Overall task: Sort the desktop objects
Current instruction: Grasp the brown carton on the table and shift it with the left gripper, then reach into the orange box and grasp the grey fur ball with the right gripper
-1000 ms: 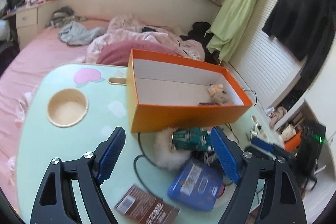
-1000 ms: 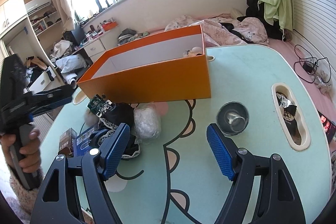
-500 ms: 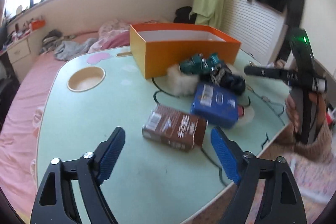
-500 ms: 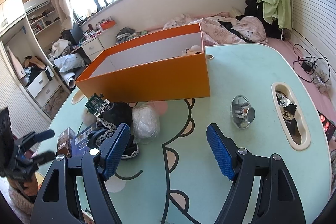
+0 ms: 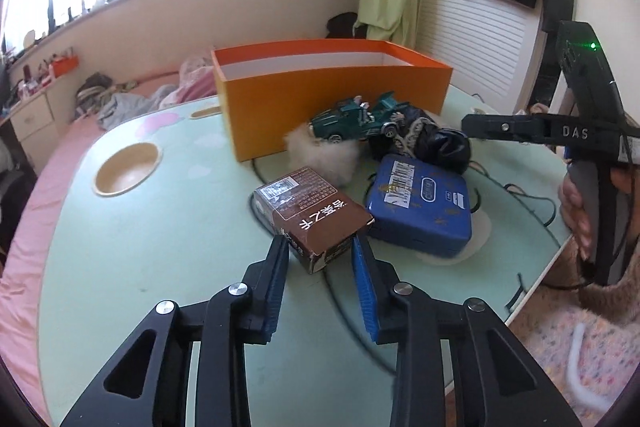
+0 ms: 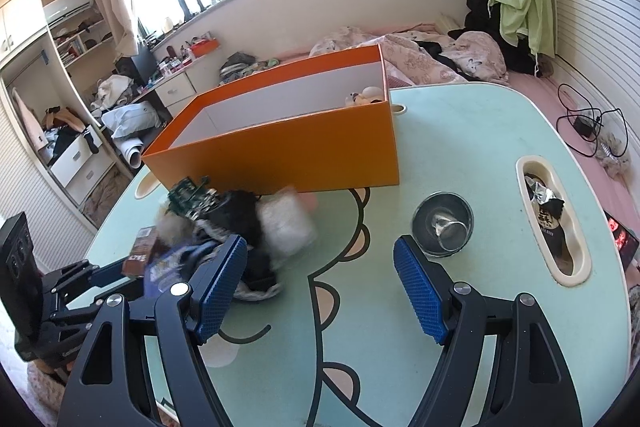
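Brown carton (image 5: 310,213), printed and film-wrapped, lies on the table (image 5: 160,247) just beside a blue tin (image 5: 422,211), its near corner between the closing jaws of the left claw (image 5: 320,255). The narrow corner bite risks twisting the carton out or nudging the tin. The right claw (image 6: 320,291) hangs spread, holding nothing.

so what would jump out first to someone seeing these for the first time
The big orange box at the far side of the mint-green table, open-topped with a small plush toy in one corner. Nearer, the left gripper is closing around a brown carton, beside a blue tin and a green toy car.
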`<state>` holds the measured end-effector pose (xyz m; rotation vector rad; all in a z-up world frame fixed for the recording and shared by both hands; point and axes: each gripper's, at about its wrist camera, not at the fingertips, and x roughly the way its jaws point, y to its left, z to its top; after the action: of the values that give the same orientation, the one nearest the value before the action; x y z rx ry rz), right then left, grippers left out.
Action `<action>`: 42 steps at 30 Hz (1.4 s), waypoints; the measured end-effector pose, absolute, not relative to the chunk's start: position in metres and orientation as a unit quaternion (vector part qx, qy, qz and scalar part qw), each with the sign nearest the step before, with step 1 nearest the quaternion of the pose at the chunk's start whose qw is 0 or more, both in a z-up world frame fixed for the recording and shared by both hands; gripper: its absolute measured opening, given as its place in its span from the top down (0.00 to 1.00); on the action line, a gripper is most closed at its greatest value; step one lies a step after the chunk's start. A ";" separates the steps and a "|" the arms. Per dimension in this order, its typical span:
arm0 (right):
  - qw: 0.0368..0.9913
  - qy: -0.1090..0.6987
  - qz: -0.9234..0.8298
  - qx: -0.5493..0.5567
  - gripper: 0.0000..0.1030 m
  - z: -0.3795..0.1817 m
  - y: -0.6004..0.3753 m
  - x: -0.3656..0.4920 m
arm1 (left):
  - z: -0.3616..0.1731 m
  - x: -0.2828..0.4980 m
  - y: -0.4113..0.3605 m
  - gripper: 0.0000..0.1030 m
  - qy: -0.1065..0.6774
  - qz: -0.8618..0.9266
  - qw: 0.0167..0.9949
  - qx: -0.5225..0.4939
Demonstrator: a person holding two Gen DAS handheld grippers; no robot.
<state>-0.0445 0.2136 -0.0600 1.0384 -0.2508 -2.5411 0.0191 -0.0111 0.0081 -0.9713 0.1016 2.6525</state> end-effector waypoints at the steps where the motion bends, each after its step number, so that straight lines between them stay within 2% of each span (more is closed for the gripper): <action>1: 0.192 -0.090 -0.904 0.370 0.26 -0.061 0.214 -0.044 | 0.007 0.021 -0.011 0.57 0.036 0.929 0.154 -0.336; 2: 0.192 -0.090 -0.904 0.370 0.26 -0.061 0.214 -0.044 | 0.007 0.023 -0.011 0.42 0.038 0.931 0.147 -0.331; 3: 0.192 -0.090 -0.905 0.369 0.26 -0.061 0.213 -0.044 | 0.007 0.026 -0.012 0.38 0.037 0.935 0.140 -0.324; 5: 0.192 -0.091 -0.905 0.369 0.26 -0.062 0.213 -0.044 | 0.010 0.034 -0.017 0.23 0.021 0.944 0.140 -0.300; 7: 0.191 -0.090 -0.905 0.370 0.26 -0.061 0.213 -0.045 | 0.011 0.042 -0.021 0.17 0.005 0.949 0.140 -0.282; 15: 0.193 -0.091 -0.905 0.368 0.26 -0.062 0.216 -0.045 | -0.001 0.045 -0.012 0.15 -0.002 0.946 0.142 -0.292; 19: 0.180 -0.085 -0.910 0.365 0.26 -0.059 0.214 -0.043 | -0.004 0.048 -0.001 0.15 0.037 0.947 0.123 -0.294; 21: 0.187 -0.076 -0.908 0.366 0.26 -0.054 0.209 -0.042 | -0.005 0.050 0.002 0.10 0.038 0.948 0.119 -0.293; 22: 0.198 -0.074 -0.905 0.368 0.26 -0.049 0.207 -0.043 | -0.005 0.051 0.003 0.01 0.037 0.948 0.119 -0.294; 25: 0.200 -0.040 -0.911 0.358 0.26 -0.019 0.196 -0.047 | -0.008 0.054 0.004 0.00 0.035 0.952 0.108 -0.285; 27: 0.180 0.014 -0.921 0.346 0.27 0.007 0.183 -0.056 | -0.008 0.055 0.005 0.00 0.032 0.954 0.103 -0.281; 28: 0.172 0.043 -0.922 0.345 0.31 0.018 0.175 -0.066 | -0.009 0.056 0.005 0.00 0.033 0.954 0.103 -0.280; 29: 0.167 0.064 -0.919 0.352 0.41 0.025 0.168 -0.078 | -0.009 0.056 0.004 0.00 0.032 0.954 0.103 -0.278; 32: 0.159 0.087 -0.889 0.420 0.57 0.028 0.155 -0.126 | -0.010 0.058 0.005 0.00 0.033 0.955 0.103 -0.275; 36: 0.142 0.107 -0.835 0.521 0.61 0.000 0.147 -0.180 | -0.010 0.059 0.005 0.00 0.033 0.956 0.104 -0.274; 42: 0.103 0.147 -0.796 0.579 0.61 -0.030 0.143 -0.209 | -0.009 0.055 0.003 0.00 0.032 0.956 0.105 -0.272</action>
<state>-0.2092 0.1429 -0.0302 1.7085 0.4336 -2.3482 0.0547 0.0031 -0.0092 -0.8010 0.0929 2.8191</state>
